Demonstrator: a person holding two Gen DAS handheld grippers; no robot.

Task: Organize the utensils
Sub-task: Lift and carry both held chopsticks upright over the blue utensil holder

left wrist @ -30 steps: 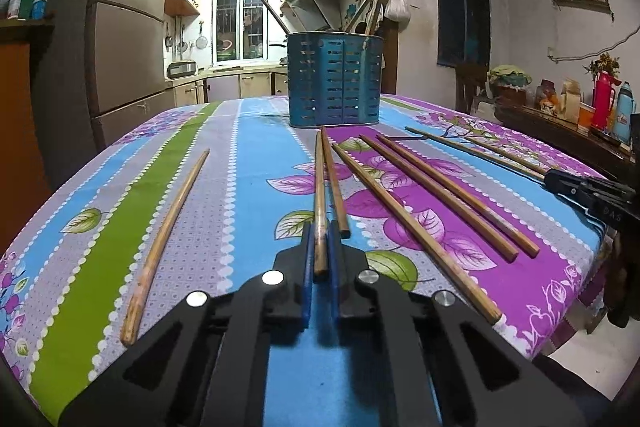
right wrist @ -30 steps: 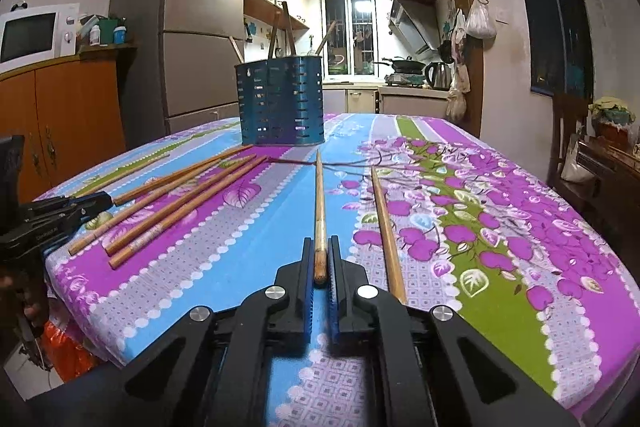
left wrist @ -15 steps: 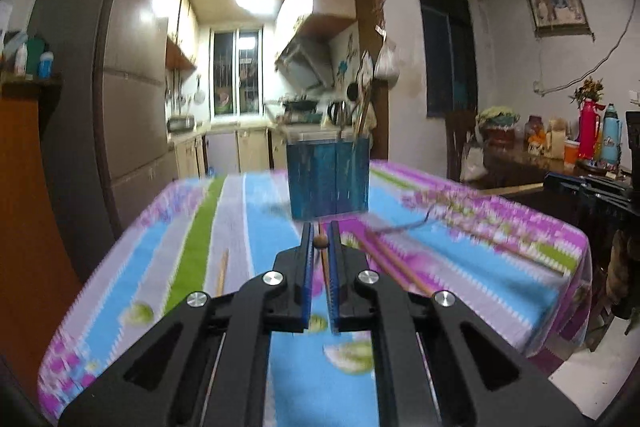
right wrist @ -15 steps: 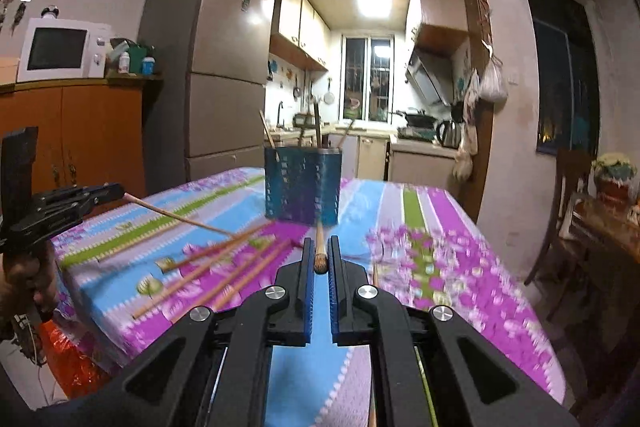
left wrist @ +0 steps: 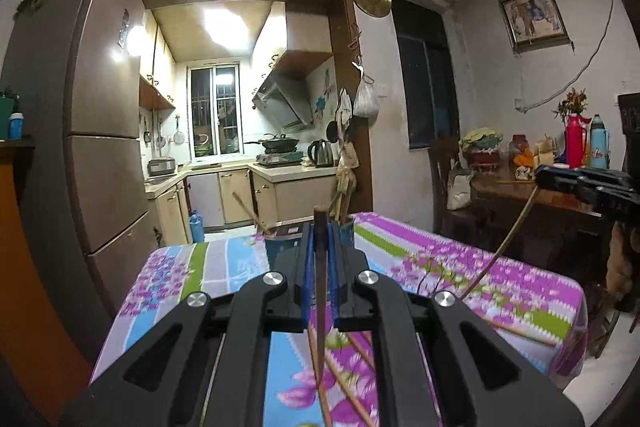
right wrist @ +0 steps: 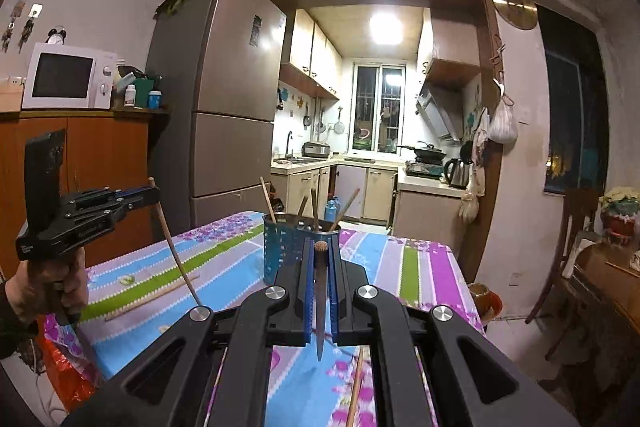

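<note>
In the left wrist view my left gripper (left wrist: 320,223) is shut on the thick end of a wooden chopstick (left wrist: 320,307), which hangs tip-down above the flowered tablecloth (left wrist: 460,259). The blue slotted utensil holder (left wrist: 276,251), with several sticks in it, stands just behind the jaws. My right gripper (right wrist: 320,247) is likewise shut on a chopstick (right wrist: 320,307) in front of the holder (right wrist: 280,251). Each view shows the other gripper off to the side, raised with its stick dangling: right gripper (left wrist: 540,181), left gripper (right wrist: 154,191).
Loose chopsticks (left wrist: 352,347) still lie on the cloth, one near the right edge (left wrist: 520,331) and one on the green stripe (right wrist: 152,297). A tall fridge (right wrist: 228,107) stands at the left. A chair (left wrist: 448,187) and a cluttered wooden sideboard (left wrist: 532,195) stand at the right.
Both grippers have risen well above the table, each lifting its chopstick off the cloth. The sticks lay flat before and now hang tip-down; the holder sits lower in both views.
</note>
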